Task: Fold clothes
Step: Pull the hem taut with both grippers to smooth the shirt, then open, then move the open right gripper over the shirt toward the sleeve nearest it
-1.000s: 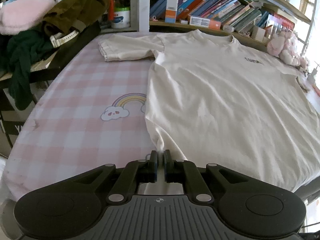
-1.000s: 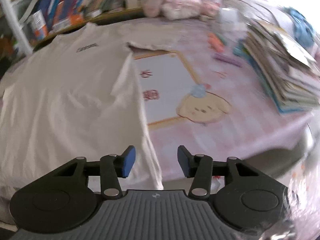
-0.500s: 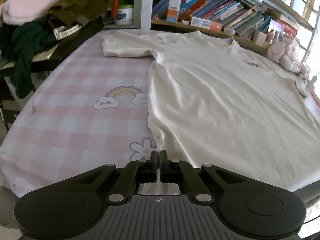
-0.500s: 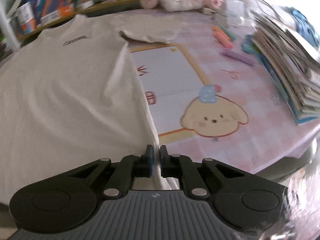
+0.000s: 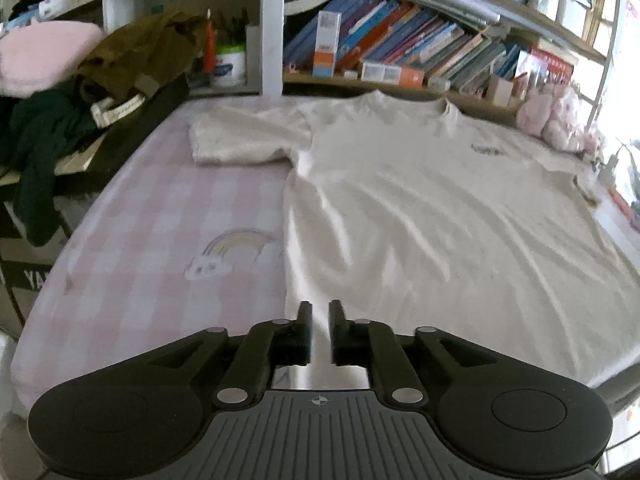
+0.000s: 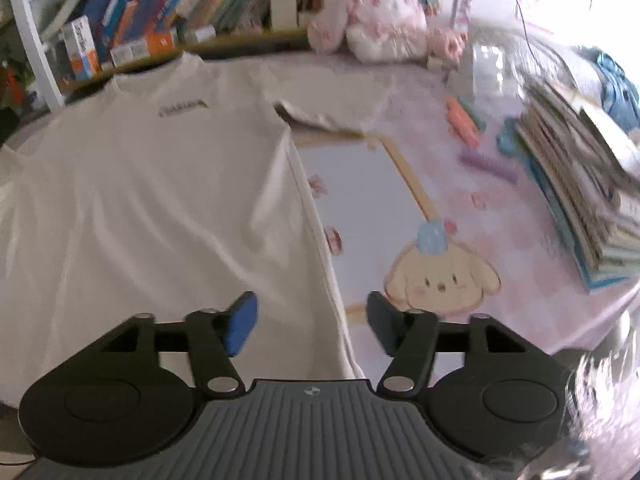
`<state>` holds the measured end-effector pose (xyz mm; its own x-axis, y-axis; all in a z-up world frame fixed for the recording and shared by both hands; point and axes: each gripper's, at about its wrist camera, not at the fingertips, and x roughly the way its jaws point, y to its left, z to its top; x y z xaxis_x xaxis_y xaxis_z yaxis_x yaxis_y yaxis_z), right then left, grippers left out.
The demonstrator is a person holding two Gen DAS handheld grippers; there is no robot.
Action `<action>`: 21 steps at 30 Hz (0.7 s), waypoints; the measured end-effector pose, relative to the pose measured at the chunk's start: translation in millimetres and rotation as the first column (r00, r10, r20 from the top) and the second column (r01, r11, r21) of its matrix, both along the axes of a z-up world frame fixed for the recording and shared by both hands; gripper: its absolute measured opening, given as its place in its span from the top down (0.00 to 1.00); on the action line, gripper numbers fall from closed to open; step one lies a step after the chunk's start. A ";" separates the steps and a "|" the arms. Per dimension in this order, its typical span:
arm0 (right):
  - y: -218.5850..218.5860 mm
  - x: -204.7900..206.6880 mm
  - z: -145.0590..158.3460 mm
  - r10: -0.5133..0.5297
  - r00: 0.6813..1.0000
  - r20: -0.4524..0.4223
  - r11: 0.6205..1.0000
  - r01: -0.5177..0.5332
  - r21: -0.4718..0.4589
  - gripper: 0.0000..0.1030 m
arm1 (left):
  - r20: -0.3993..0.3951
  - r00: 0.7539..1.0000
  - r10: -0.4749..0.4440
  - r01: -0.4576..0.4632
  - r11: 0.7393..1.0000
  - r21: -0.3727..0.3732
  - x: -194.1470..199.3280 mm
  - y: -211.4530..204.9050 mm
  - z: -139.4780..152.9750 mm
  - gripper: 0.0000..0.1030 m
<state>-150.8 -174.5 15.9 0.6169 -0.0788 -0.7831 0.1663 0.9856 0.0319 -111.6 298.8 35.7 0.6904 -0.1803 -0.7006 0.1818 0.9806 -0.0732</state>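
Note:
A cream T-shirt lies flat, face up, on a pink checked table cover, collar toward the bookshelf. It also shows in the right wrist view. My left gripper is over the shirt's lower left hem corner, its jaws a narrow gap apart with shirt cloth showing between them. My right gripper is wide open above the shirt's lower right side edge, holding nothing.
A bookshelf runs along the back. Dark and olive clothes pile at the left. Pink plush toys, crayons and a stack of books lie to the right of the shirt.
Both grippers were shut on the shirt's hem corners half a second ago. Now the right has opened wide and let go, and the left has loosened to a narrow gap.

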 end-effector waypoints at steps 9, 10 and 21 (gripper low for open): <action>29.5 4.1 -4.7 -0.007 1.000 0.007 0.999 0.007 0.051 0.24 | 0.013 0.999 -0.049 0.049 0.999 -0.013 6.9 -29.4 -0.3 0.82; 34.1 2.2 -6.6 -0.006 1.000 0.006 0.999 0.006 0.047 0.24 | 0.015 0.998 -0.056 0.057 0.998 -0.010 6.3 -33.4 0.0 0.74; 70.4 -21.1 -2.5 -0.021 0.995 0.094 1.000 0.023 -0.019 0.14 | 0.057 0.994 -0.092 0.090 0.995 0.045 -4.6 -77.2 9.1 0.23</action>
